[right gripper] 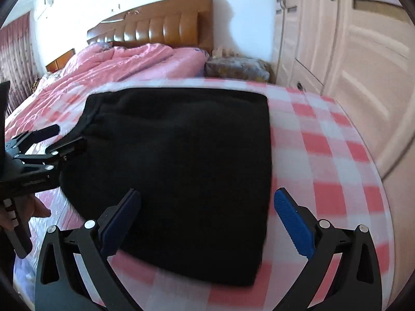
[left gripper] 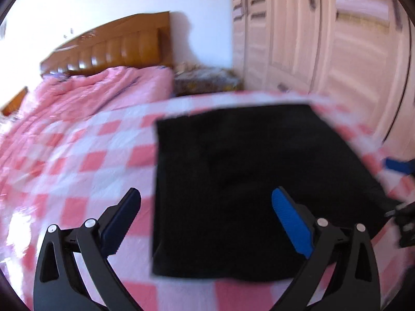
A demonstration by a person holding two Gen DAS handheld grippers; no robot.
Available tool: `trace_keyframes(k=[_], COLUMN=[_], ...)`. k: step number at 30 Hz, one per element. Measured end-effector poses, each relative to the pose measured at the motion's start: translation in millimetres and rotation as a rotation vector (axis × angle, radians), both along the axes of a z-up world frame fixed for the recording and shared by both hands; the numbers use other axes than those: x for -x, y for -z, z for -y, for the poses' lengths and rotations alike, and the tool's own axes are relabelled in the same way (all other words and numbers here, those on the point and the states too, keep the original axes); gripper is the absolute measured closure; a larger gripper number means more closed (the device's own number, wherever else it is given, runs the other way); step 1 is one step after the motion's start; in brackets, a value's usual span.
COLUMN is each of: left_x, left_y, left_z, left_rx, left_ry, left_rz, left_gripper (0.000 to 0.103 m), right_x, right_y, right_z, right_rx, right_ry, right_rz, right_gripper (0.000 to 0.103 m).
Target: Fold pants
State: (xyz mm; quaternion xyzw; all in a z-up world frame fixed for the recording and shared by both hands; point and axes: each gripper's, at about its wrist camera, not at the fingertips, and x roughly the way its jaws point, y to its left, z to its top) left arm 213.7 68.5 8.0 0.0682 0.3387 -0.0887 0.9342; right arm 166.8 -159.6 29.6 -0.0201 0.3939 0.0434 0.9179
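Both grippers, left gripper (left gripper: 206, 202) and right gripper (right gripper: 207, 202), hung spread and empty over the pants (right gripper: 181, 168). Pants looked folded square, though blurry. Best just press edges flat between fingers, no regrasp

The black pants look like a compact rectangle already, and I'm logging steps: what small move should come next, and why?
Probably just draw both grippers back and leave the fold alone. The black pants lie as a squared stack on the checked bedspread. The left gripper and right gripper are both open and hold no cloth. No loose leg shows, though blur hides fine wrinkles.
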Motion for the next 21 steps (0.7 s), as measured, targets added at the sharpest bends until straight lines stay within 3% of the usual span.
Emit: trace_keyframes(k=[3, 7, 11, 14, 18, 21], left_x=[28, 94, 147, 184, 201, 204], left_y=[-10, -37, -68, -99, -110, -103], left_z=[-12, -29, -29, -32, -34, -24], left_rx=[-0.020, -0.054, -0.108, -0.006, 0.135, 0.116], left_ry=[-0.051, -0.139, -0.172, -0.146, -0.122, -0.149], left_rz=[0.047, 0.160, 0.273, 0.381, 0.375, 0.351], left_gripper=[0.002, 0.002, 0.002, 0.002, 0.002, 0.002], right_x=[40, 86, 124, 147, 171, 185], right_y=[-19, -41, -69, -87, -85, -72], right_z=[7, 17, 23, 19, 3, -12], right_rx=[-0.037, -0.082, -0.090, -0.065, -0.033, -0.007], right_ry=[-0.011, -0.033, 0.015, 0.035, 0.046, 0.045], right_rz=[0.080, 0.158, 0.265, 0.356, 0.418, 0.438], right_gripper=[0.004, 0.004, 0.004, 0.004, 0.004, 0.004])
